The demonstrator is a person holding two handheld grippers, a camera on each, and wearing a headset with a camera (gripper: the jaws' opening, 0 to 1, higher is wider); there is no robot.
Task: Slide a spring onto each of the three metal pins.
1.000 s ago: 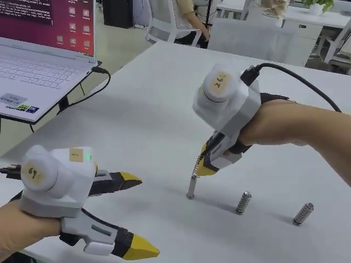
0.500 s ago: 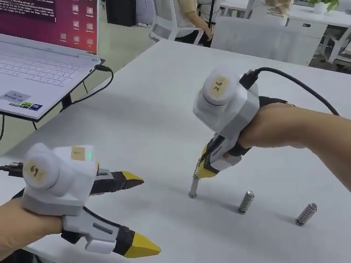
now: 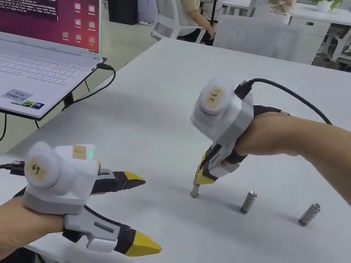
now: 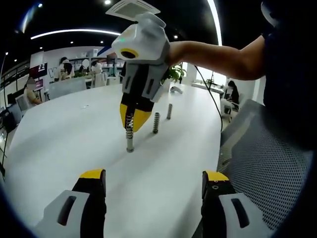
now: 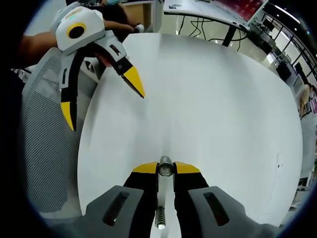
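Wide white tabletop (image 3: 164,98). Left gripper (image 3: 147,215), near left: yellow-tipped jaws spread wide, nothing between them. Right gripper (image 3: 198,178), centre: jaws clenched on small coiled steel spring (image 4: 130,121), held upright on thin metal pin (image 4: 130,145), whose foot is bare. To the right, a spring-covered pin (image 3: 248,201); second spring-covered pin (image 3: 310,214) farther right.

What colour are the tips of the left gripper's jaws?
Yellow, on the left gripper, clearest in head view.

Open-plan office (laptop (image 3: 38,68), desks (image 3: 315,22), chairs (image 3: 167,24))
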